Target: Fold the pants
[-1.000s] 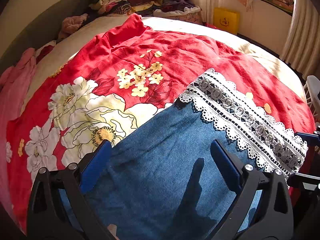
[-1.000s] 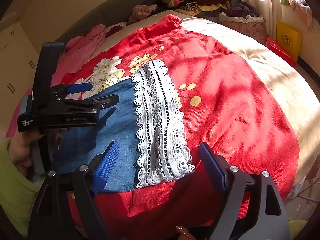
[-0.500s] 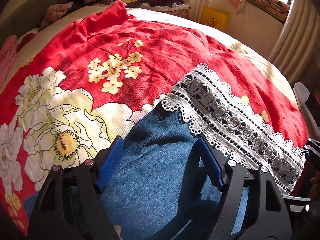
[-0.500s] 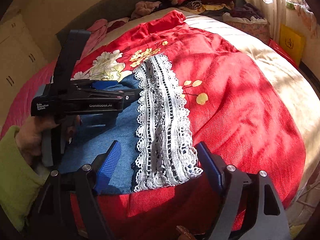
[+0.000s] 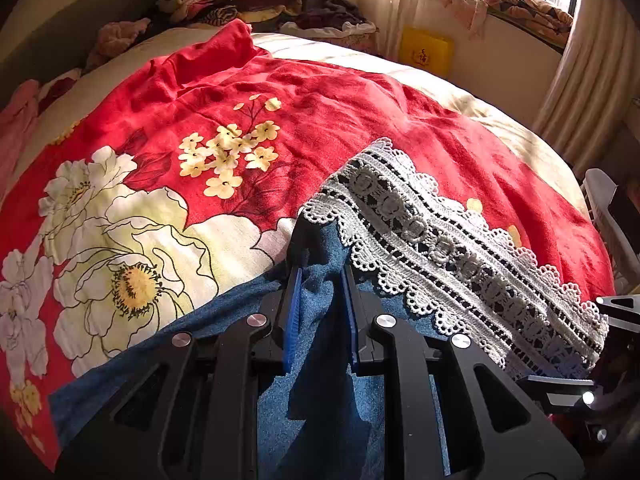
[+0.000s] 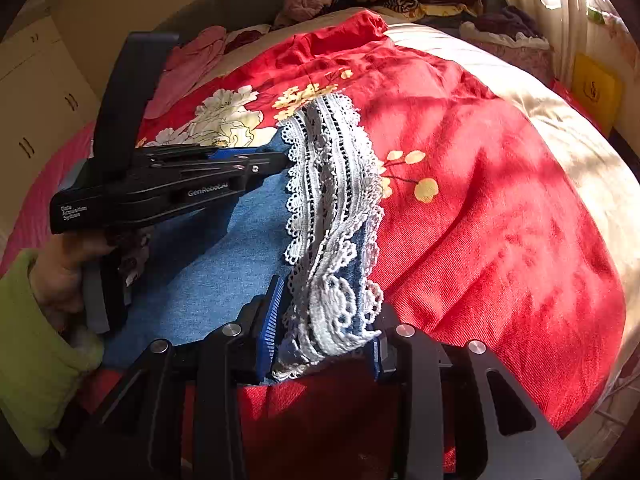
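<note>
Denim pants newly pinched in closing left tongs, right tongs seemingly closing on lace hem

Blue denim pants with white lace hem: lower part cut off by the frame edge, waist unseen. Fold pinched in left gripper: depth hidden by fingers. Person's hand: mostly covered by lime-green sleeve. Yellow bag: print too small to read.

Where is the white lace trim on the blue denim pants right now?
The white lace trim edges the blue denim pants on the red floral bedspread; its near end bunches between the closing right gripper fingers, right of the left gripper.
</note>
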`<state>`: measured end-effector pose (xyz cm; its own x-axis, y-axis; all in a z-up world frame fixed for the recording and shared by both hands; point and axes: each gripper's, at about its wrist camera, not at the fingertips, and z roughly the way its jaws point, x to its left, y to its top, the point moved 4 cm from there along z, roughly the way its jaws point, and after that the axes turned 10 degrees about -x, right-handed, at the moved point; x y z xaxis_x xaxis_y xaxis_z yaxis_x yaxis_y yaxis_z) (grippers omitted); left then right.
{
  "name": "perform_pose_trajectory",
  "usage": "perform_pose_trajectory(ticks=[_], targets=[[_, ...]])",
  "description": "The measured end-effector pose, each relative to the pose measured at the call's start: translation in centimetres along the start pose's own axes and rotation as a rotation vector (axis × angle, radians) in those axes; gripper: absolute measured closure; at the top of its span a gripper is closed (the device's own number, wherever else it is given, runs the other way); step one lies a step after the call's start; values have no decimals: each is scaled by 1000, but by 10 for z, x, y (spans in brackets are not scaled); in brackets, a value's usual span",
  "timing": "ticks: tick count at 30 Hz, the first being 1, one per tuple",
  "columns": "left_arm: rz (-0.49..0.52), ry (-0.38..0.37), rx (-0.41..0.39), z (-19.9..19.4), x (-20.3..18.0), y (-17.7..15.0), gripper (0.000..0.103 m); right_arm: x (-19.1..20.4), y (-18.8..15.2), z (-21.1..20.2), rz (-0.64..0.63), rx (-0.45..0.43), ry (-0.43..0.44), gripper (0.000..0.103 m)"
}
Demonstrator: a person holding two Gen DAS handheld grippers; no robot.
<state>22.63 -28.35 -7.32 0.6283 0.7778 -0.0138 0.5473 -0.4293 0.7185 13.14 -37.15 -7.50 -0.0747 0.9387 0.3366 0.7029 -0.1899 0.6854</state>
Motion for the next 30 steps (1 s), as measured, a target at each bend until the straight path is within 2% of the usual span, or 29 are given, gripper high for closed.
perform_pose_trajectory(ticks=[2,7,12,18,21,26,30], targets=[[-10,1,-5,-2,1,-1,95,1,1,-2,-3,-5,8,78],[-58,-20,-25,-13,7,-1,101,25,6,-17,-88,-51,49,87],[-128,-50,-63,-35,21,-4,102,57,14,-37,-135,-97,117,88],[-202,-17,-106,-71,53,-13,103,108,22,-45,-208,-112,216,88],[-245,-1,-124,-88,70,-22,103,136,20,-39,-262,-94,259,88],[-336,35,-104,-107,101,-53,103,180,4,-18,-375,-32,298,88],[-450,90,-124,-141,137,-83,96,216,-17,2,-514,23,300,88]])
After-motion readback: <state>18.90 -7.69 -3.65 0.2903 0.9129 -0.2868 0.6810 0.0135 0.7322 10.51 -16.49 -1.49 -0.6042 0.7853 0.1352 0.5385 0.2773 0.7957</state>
